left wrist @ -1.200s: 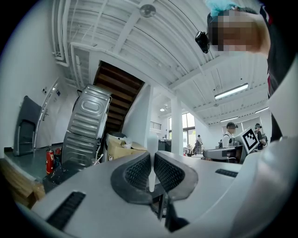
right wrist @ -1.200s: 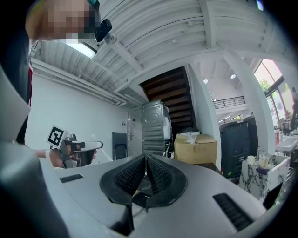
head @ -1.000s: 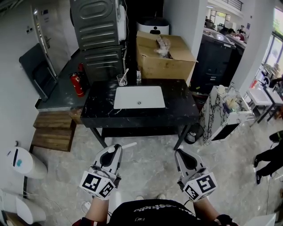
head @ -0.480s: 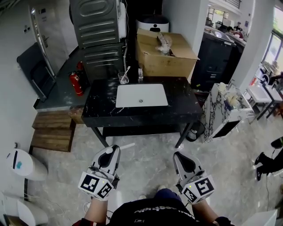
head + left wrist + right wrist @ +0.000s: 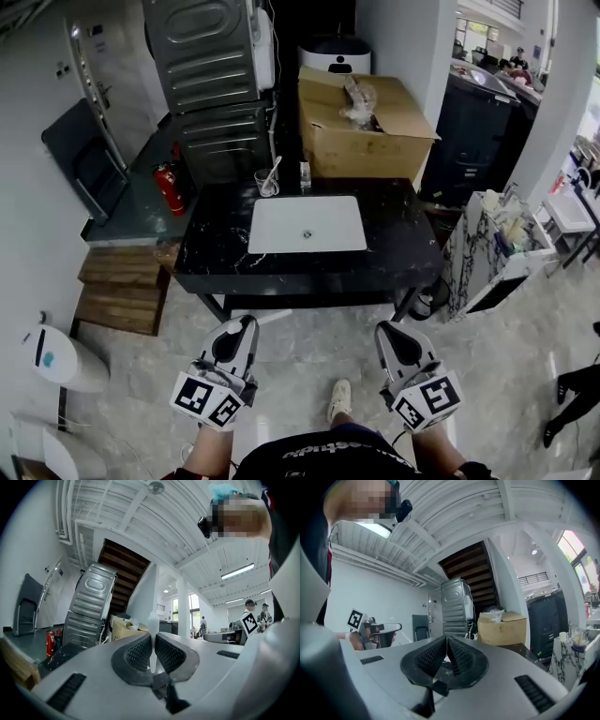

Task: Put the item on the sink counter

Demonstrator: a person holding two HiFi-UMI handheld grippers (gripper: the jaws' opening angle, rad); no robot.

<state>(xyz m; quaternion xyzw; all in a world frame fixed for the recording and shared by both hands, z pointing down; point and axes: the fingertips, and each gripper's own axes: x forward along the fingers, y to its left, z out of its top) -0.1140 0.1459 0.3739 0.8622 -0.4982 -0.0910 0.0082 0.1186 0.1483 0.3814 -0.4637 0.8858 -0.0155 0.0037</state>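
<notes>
Since a sec ago the person has walked fwd. The black counter (image 5: pixel 394 234) w/ its white sink basin (image 5: pixel 281 230) sits lower and bigger in the head view, and a shoe (image 5: pixel 339 400) now shows btwn the arms. Both grippers hang at much the same spot in front of the body, well short of the counter edge.

The left gripper (image 5: pixel 244 323) is clenched on a slim white item (image 5: pixel 152 620). In the left gripper view it runs up through the gap btwn the ribbed pads and pokes past the tips. In the head view it juts out toward the right. Can't tell exactly what it is. The right gripper (image 5: pixel 385 328) is closed tight w/ nothing in it.

Handling, my guess: a thin plastic stick, v. light, stiff, prob. a bit slick, so it could swivel or slip in the pads if bumped. A good part seems to stick out past the tips, so the hold looks near one end. Nearer the middle would be steadier. Best laid flat on bare stone away from the basin rim, as it may roll.

Count:
- 1 item, 2 grippers, 1 counter, 1 basin.
- At the counter's back edge: 1 clear cup (image 5: pixel 265 183) w/ something white standing in it, and 1 small bottle (image 5: pixel 306 174).
- Behind the counter: 1 cardboard box (image 5: pixel 370 141).
- Left of the counter: 1 red extinguisher (image 5: pixel 172 190).
</notes>
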